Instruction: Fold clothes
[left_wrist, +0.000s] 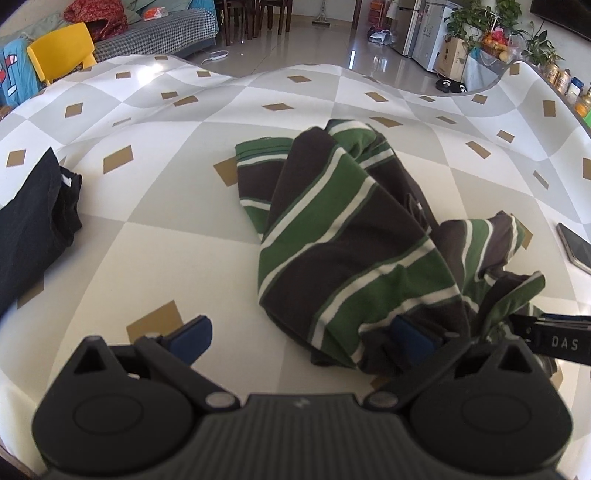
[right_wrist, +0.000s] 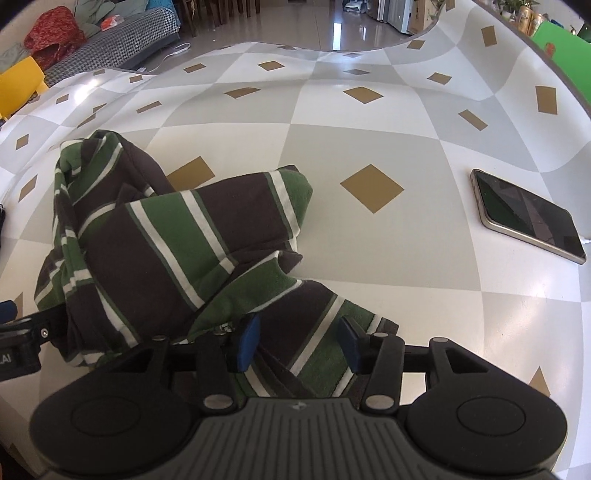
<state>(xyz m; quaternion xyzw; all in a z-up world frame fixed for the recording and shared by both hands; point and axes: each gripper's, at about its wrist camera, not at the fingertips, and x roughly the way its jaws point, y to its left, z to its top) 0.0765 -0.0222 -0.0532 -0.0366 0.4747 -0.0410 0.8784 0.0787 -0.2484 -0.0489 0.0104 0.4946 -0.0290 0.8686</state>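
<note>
Striped green-and-brown shirt (left_wrist: 332, 236) heaped mid-table (left_wrist: 155, 236), unfolded. Left claw (left_wrist: 299, 338) spread wide, one pad buried in the near hem. Right claw (right_wrist: 299, 343) released, straddling a fold without pinching. Could snag several layers at once, dragging the bundle toward the phone (right_wrist: 528, 216).

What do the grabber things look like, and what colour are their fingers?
Both grippers, left and right, have black bodies with ribbed grey middles, round black discs at the sides and silver pins. Their fingers carry blue pads. White letters mark one's side.
</note>
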